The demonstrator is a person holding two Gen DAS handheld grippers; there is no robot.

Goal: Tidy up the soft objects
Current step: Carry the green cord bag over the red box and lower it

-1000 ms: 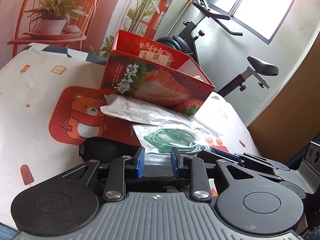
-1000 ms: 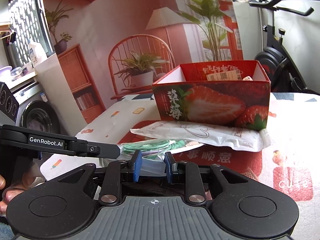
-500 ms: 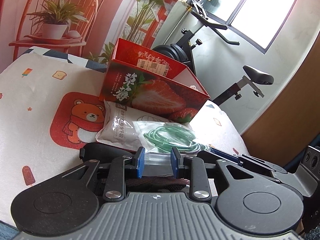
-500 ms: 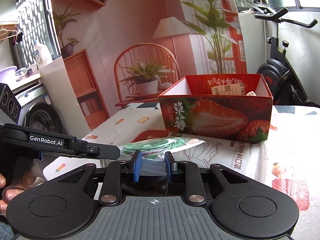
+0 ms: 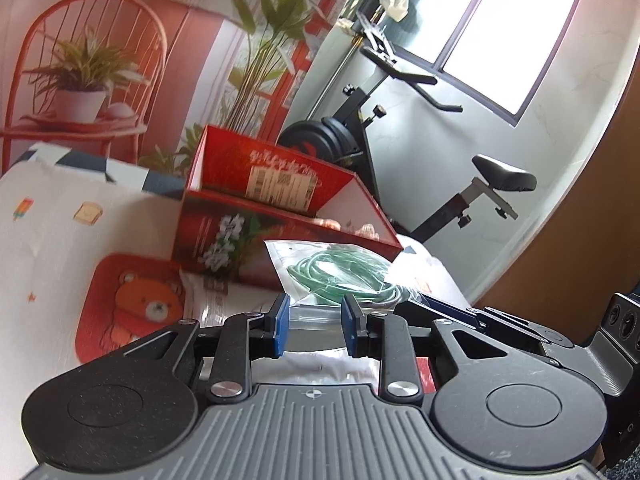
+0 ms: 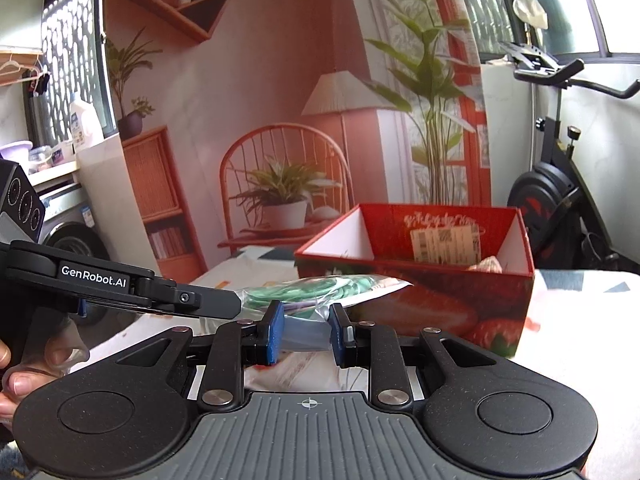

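A clear plastic bag holding a coiled green cord (image 5: 344,276) is held up in the air by both grippers. My left gripper (image 5: 314,330) is shut on the bag's near edge. My right gripper (image 6: 306,332) is shut on the same bag (image 6: 320,286) from the other side. The bag hangs just in front of the red strawberry box (image 5: 288,216), near its open top; the box also shows in the right wrist view (image 6: 436,276). A white flat packet (image 5: 224,304) lies on the table below, partly hidden by the gripper.
The table has a white cloth with a red bear print (image 5: 136,304). An exercise bike (image 5: 400,128) stands behind the box. A red chair with a potted plant (image 6: 280,196) stands at the back. The left gripper's body (image 6: 120,288) crosses the right wrist view.
Both grippers have lifted the green cord bag off the white packet and carried it up toward the top of the strawberry box. Both stay shut on it.
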